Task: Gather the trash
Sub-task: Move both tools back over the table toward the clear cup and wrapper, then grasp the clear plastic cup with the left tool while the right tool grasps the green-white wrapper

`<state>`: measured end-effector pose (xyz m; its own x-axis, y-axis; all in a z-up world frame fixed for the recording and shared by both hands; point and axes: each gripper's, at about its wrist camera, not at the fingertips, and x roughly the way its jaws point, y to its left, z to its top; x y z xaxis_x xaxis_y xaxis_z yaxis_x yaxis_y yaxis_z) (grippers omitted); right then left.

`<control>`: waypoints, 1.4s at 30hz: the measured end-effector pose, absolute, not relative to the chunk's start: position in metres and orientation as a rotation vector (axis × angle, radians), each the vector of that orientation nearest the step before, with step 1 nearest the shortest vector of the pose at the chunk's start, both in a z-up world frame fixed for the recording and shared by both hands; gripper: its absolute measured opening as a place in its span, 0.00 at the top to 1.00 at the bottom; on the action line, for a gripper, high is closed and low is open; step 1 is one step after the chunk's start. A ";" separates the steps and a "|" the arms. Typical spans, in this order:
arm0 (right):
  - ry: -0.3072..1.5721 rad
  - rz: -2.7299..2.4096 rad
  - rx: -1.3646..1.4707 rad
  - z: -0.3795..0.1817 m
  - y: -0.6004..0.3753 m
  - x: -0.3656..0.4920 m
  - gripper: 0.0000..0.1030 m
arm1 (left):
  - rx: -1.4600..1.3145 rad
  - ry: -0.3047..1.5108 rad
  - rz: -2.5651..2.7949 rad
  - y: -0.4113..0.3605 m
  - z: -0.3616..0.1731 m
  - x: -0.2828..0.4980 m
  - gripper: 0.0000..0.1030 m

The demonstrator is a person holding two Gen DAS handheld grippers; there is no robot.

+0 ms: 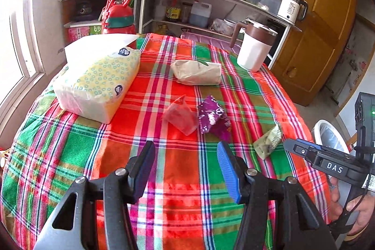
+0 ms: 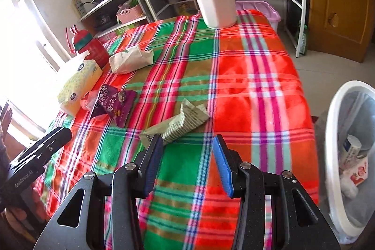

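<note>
Both grippers, left [image 1: 185,165] and right [image 2: 186,159], are hanging with jaws apart and empty, the green wrapper [image 2: 178,122] lying just ahead of the right one, probably light, crinkly and slippery, so pinching its raised middle fold looks best.

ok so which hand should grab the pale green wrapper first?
Right, probably. The pale green wrapper lies just ahead of the right gripper, jaws open, and the bin is on that side. The left gripper faces the purple packet instead.
</note>
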<state>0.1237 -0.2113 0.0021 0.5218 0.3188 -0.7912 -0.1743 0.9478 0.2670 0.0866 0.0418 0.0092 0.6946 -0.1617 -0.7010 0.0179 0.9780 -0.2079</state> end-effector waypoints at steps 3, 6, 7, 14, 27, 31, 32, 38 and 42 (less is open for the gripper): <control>1.003 0.277 0.163 -0.004 -0.205 0.136 0.56 | -0.204 0.809 -0.101 0.047 0.005 0.092 0.45; 1.029 0.275 0.199 -0.010 -0.202 0.146 0.56 | -0.210 0.820 -0.101 0.053 0.002 0.097 0.45; 1.028 0.274 0.209 -0.011 -0.200 0.147 0.56 | -0.215 0.820 -0.103 0.054 0.001 0.099 0.44; 1.008 0.270 0.164 -0.013 -0.182 0.155 0.63 | -0.235 0.833 -0.096 0.061 -0.004 0.108 0.43; 0.933 0.251 -0.096 -0.013 -0.157 0.143 0.77 | -0.277 0.865 -0.087 0.064 -0.010 0.136 0.43; 0.940 0.259 -0.077 -0.014 -0.161 0.145 0.77 | -0.306 0.870 -0.085 0.063 -0.012 0.147 0.43; 0.938 0.258 -0.083 -0.014 -0.161 0.145 0.77 | -0.310 0.878 -0.088 0.062 -0.014 0.151 0.43; 0.928 0.259 -0.096 -0.014 -0.158 0.143 0.77 | -0.314 0.913 -0.075 0.057 -0.021 0.163 0.43; 0.926 0.261 -0.091 -0.015 -0.159 0.143 0.77 | -0.283 0.914 -0.056 0.052 -0.023 0.166 0.43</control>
